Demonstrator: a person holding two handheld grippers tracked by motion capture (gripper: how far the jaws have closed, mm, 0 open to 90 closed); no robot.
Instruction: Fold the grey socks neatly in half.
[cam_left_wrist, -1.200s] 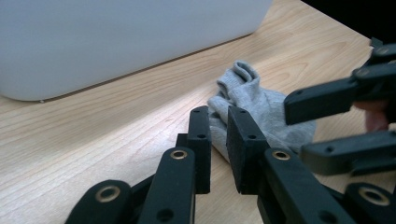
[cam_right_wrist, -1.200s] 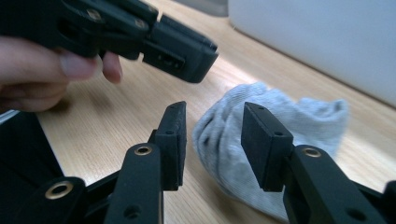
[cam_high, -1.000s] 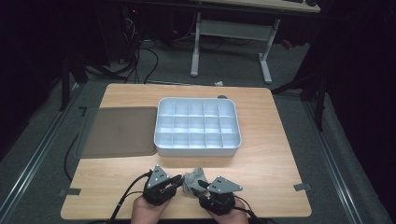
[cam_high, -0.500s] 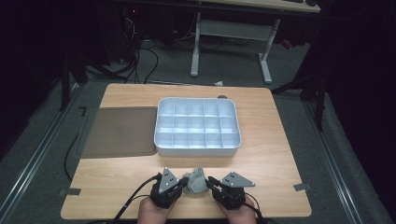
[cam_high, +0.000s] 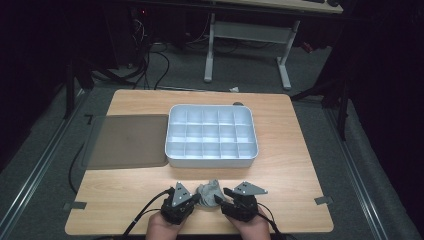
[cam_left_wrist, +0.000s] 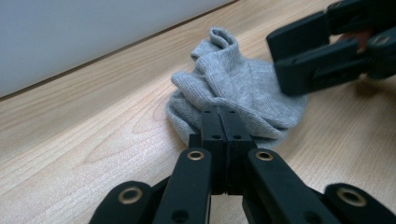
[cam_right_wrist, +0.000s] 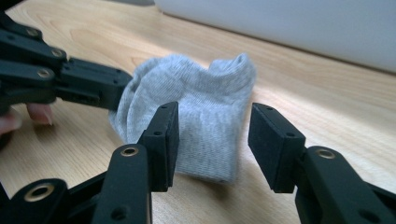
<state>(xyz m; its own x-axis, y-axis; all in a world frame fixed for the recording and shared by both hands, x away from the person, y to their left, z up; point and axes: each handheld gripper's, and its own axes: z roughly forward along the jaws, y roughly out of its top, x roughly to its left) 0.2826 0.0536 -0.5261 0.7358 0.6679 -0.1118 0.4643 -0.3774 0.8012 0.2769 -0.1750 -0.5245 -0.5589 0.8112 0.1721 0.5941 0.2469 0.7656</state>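
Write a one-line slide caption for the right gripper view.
Open right gripper straddles a crumpled grey sock on the wooden table, while the left gripper pinches its far edge.

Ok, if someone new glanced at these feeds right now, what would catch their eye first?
Probably the crumpled grey sock near the table's front edge, with both tongs on it: the left tongs pinched shut on its fabric, the right tongs just opened, jaws standing either side of a fold. Next, the white compartment tray, all cells bare, mid-table beside a dark mat.
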